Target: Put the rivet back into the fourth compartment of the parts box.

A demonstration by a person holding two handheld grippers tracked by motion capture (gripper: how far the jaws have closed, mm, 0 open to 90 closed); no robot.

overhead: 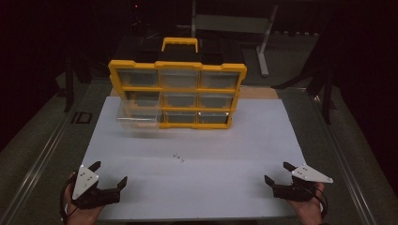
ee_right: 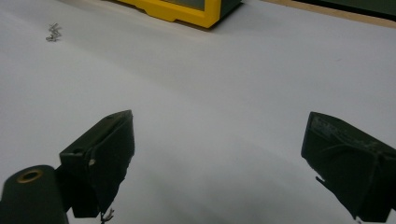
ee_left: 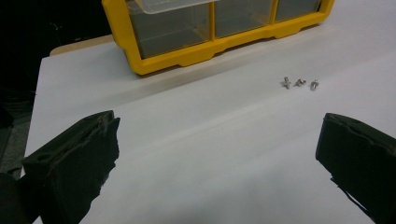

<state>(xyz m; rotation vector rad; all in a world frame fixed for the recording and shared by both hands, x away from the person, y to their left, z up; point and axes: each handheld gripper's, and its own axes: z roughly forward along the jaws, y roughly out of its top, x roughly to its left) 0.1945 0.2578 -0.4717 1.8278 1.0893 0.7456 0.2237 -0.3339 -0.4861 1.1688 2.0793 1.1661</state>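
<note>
A yellow organizer case (overhead: pixel 177 93) with clear-fronted compartments stands upright at the far side of the white counter (overhead: pixel 197 187), its yellow handle (overhead: pixel 179 43) on top. One clear drawer (overhead: pixel 136 116) at the lower left of the case is pulled partway out toward the person. Three small metal screws (overhead: pixel 178 158) lie close together on the bare counter in front of the case, well apart from it and from both claws. The left claw (overhead: pixel 109 173) rests at the near left corner of the counter, jaws spread wide and holding nothing. The right claw (overhead: pixel 279 172) rests at the near right corner, jaws likewise spread wide and holding nothing. In the left gripper view the screws (ee_left: pixel 300 83) lie ahead, nearer the right jaw.
</note>
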